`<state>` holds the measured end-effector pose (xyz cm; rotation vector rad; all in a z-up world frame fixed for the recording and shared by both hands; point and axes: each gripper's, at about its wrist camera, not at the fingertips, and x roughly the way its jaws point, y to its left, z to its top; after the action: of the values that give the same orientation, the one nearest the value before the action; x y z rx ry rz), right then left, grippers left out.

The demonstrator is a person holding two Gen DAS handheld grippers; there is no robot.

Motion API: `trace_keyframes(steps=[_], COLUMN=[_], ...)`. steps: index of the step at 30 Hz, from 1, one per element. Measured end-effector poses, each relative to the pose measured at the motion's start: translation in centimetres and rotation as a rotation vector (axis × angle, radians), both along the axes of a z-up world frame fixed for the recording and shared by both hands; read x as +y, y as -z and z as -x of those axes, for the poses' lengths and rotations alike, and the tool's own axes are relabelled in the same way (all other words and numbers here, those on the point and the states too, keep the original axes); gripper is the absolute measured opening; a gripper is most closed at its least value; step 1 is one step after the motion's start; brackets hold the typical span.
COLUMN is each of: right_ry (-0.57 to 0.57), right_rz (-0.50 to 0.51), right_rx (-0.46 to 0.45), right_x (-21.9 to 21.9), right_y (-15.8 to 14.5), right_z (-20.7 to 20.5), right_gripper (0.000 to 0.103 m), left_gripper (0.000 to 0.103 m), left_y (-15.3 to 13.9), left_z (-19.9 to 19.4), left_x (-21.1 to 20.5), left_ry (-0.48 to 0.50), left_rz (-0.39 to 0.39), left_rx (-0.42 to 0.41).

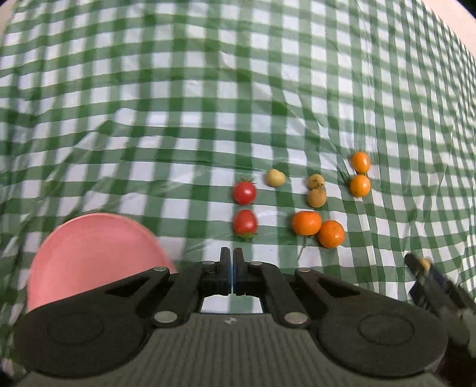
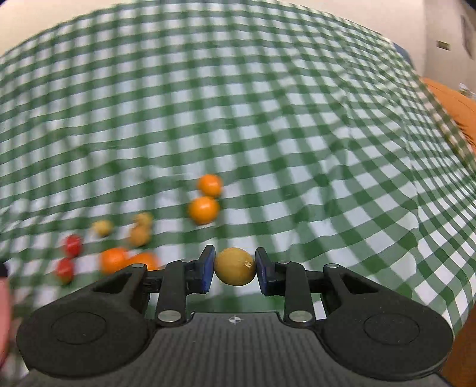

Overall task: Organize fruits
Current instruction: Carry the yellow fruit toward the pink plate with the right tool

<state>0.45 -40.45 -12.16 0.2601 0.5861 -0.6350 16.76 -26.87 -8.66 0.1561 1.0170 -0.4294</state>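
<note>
Item: yellow-brown fruit (image 2: 235, 267), lower centre of frame, clenched in right gripper (image 2: 235, 268). Left gripper (image 1: 231, 268) jaws closed, nothing held. Step: carrying. Next, prob.: set beside same-type brown fruits (image 1: 316, 190), centre-right; pink plate (image 1: 89, 253) lower left.

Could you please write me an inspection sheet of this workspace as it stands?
Surface: green-and-white checked tablecloth, wrinkled.
Job's things: two tomatoes, three yellowish-brown fruits, four oranges lying in small groups; a pink plate at near left, nothing seen on it.
Clutter: nothing seen.
Grippers: left tool shut, holding nothing; right tool shut on a yellowish-brown fruit.
Cables: nothing seen.
Surroundings: pale wall; an orange object past the table's right edge.
</note>
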Motion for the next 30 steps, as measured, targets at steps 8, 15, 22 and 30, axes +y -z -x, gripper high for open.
trace_keyframes(steps=[8,15,22,30], right_ry=[-0.219,-0.406,-0.521,-0.567], right_rz=[-0.089,-0.118,-0.078,-0.077], right_rx=[-0.006,0.001,0.052,0.093], right_x=[10.0,18.4,22.3,24.1], right_y=[-2.8,-3.6,-3.4,-2.3], right_z=[0.1,-2.2,-4.1,-5.6], right_gripper=[0.03,0.03,0.03,0.03], left_gripper=[0.001,0.001,0.001,0.001], left_y=[-2.9,-3.0,-1.2,-0.6], left_z=[2.6,4.3,4.7,4.0], left_x=[10.7,21.3,24.6,25.2], left_ry=[-0.13,-0.235,-0.266,-0.267], left_rz=[0.04,0.085,0.081,0.092], left_rx=[-0.031,0.001,-0.003,-0.034])
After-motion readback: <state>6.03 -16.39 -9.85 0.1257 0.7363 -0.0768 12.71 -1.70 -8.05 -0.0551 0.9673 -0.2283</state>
